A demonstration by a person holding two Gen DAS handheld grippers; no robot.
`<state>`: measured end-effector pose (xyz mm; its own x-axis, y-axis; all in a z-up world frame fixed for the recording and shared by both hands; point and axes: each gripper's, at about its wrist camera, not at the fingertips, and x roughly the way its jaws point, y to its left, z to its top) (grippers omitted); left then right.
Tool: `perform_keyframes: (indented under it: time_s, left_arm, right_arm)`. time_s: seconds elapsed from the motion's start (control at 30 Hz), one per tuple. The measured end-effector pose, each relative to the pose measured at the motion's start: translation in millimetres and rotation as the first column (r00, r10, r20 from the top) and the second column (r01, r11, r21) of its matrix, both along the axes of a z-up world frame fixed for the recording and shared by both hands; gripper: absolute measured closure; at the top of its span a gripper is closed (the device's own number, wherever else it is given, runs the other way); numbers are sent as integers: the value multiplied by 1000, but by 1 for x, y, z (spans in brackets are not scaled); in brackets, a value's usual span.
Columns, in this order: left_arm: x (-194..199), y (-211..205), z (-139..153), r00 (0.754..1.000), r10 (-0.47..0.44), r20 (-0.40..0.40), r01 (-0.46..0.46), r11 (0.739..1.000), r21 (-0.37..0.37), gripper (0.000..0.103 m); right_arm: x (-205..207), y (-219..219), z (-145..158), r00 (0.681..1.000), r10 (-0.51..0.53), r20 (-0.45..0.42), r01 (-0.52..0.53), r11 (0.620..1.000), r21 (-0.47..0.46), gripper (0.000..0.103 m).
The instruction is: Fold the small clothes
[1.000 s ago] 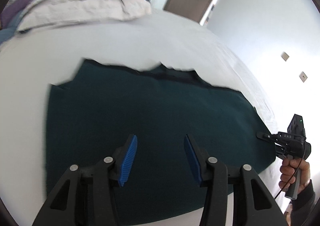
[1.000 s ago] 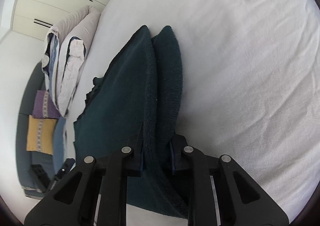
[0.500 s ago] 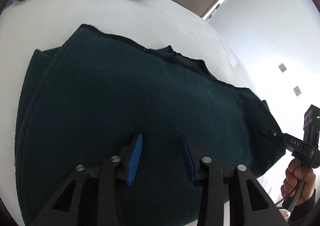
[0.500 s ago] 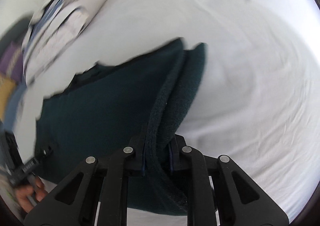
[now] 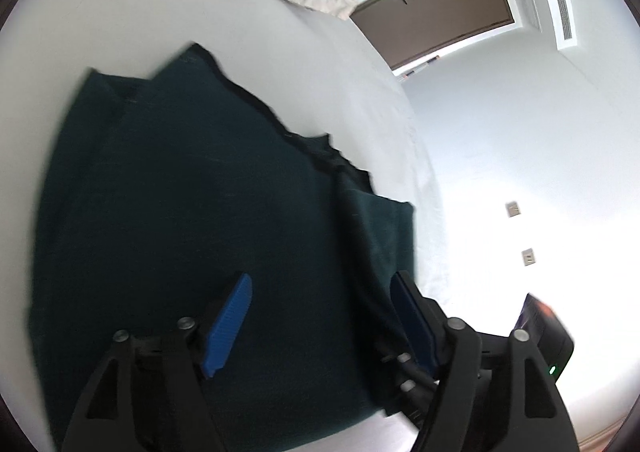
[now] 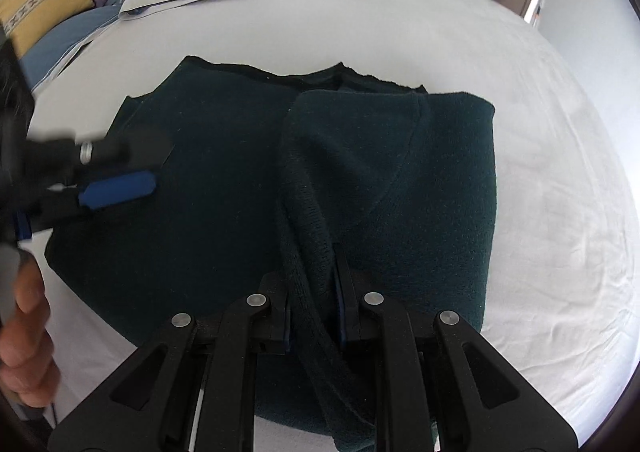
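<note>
1. My right gripper (image 6: 312, 304) has its fingers clenched on a ribbed fold of the dark green knitted garment (image 6: 224, 187).
2. My left gripper (image 5: 320, 324) is opening, fingers released above the fabric.
3. The garment lies on the white bed (image 6: 540, 131).

Both the left gripper (image 5: 320, 326) and the right gripper (image 6: 312, 304) are matte black, with angular arms cut by triangular openings, round silver screws at the pivots, ribbed blue pads inside the jaws, and a small green light.
</note>
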<state>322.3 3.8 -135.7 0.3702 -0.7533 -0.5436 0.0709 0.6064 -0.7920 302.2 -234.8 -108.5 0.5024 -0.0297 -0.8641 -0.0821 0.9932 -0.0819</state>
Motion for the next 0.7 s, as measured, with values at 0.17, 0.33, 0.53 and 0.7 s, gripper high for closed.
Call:
perform_keyframes:
  time_s: [0.17, 0.33, 0.53, 0.7]
  left_arm:
    - [21, -44, 1, 995, -82, -56, 85, 995, 49, 24]
    - [27, -79, 4, 987, -136, -85, 144, 985, 94, 24]
    - [36, -98, 3, 982, -155, -112, 172, 971, 166, 38]
    - [36, -107, 2, 975, -182, -125, 206, 954, 217, 80]
  right_arm:
    - [-16, -17, 7, 998, -7, 64, 3, 999, 53, 89]
    - [-35, -24, 11, 992, -3, 123, -6, 998, 66, 89]
    - [-49, -39, 15, 990, -12, 137, -7, 991, 137, 85]
    - [-68, -46, 14, 991, -1, 133, -27, 978, 206, 77]
